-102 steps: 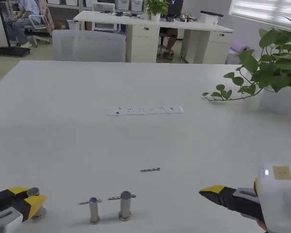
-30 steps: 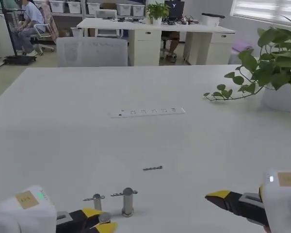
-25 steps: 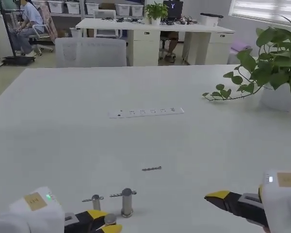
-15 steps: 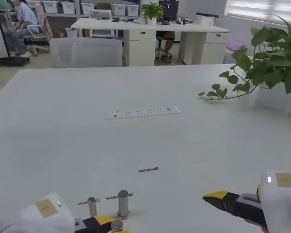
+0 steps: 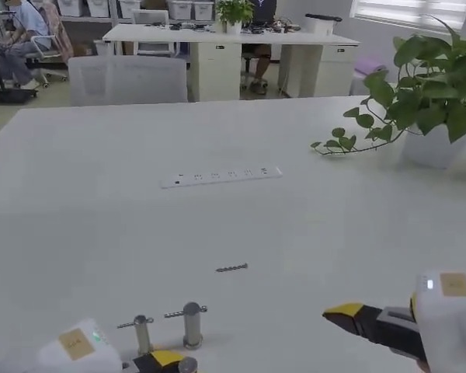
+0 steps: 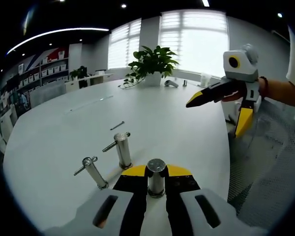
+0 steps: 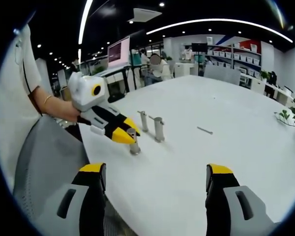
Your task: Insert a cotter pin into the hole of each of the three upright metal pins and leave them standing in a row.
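The fingers (image 6: 133, 171) of the left gripper (image 6: 156, 172) are closed on the shank of a bare metal pin (image 6: 156, 176). This pin stands upright on the white table (image 6: 187, 132), just beside the first fitted pin (image 6: 123, 150) and the second fitted pin (image 6: 94, 172), each upright with a cotter pin through its head. The right gripper (image 7: 155, 172) is held off to the right with its fingers (image 7: 92, 170) spread wide and gripping nothing, and the loose cotter pin (image 5: 231, 269) lies flat on the table beyond the pins.
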{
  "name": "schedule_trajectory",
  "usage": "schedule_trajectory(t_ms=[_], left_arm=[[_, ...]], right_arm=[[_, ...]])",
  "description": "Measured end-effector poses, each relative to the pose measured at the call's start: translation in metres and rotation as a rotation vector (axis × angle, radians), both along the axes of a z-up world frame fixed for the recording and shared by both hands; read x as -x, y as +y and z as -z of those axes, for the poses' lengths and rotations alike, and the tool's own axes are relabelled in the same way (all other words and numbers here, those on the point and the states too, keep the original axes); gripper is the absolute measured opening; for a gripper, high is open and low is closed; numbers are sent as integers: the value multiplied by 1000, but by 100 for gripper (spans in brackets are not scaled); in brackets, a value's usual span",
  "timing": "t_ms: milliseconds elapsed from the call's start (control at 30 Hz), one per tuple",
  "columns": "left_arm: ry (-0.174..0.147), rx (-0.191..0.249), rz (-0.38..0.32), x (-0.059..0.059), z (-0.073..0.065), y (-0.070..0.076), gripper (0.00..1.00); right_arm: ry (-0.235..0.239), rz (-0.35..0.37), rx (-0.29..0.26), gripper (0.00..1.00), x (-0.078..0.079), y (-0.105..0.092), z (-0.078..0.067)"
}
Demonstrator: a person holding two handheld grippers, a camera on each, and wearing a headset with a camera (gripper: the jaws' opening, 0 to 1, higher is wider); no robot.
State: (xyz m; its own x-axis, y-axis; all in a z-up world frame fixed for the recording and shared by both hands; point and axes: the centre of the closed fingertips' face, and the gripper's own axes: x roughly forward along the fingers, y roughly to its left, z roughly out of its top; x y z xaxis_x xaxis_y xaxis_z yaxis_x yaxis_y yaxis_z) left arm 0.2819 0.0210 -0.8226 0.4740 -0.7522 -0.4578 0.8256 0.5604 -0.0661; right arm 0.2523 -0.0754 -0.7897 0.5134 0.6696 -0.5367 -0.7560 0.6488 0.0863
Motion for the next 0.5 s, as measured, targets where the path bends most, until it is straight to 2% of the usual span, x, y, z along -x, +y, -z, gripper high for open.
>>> schedule_trajectory(t_ms=[133, 233, 300, 400, 433, 500], left_arm=[[-15, -10, 15, 2, 0, -1, 11], [-8, 2, 13, 2, 0, -1, 11], [20, 35, -2, 2, 0, -1, 11], [0, 21, -1, 1, 0, 0, 11], [-15, 12, 5, 2, 0, 0, 11], [-13, 12, 6, 3, 0, -1, 11]], right_arm=[[0, 2, -4, 84, 1, 0, 1], [2, 5, -6, 84, 1, 0, 1], [2, 5, -7, 84, 2, 0, 2], [4, 7, -8, 84, 2, -1, 2], [10, 9, -12, 84, 2, -1, 2], [12, 12, -17, 84, 2, -1, 2]])
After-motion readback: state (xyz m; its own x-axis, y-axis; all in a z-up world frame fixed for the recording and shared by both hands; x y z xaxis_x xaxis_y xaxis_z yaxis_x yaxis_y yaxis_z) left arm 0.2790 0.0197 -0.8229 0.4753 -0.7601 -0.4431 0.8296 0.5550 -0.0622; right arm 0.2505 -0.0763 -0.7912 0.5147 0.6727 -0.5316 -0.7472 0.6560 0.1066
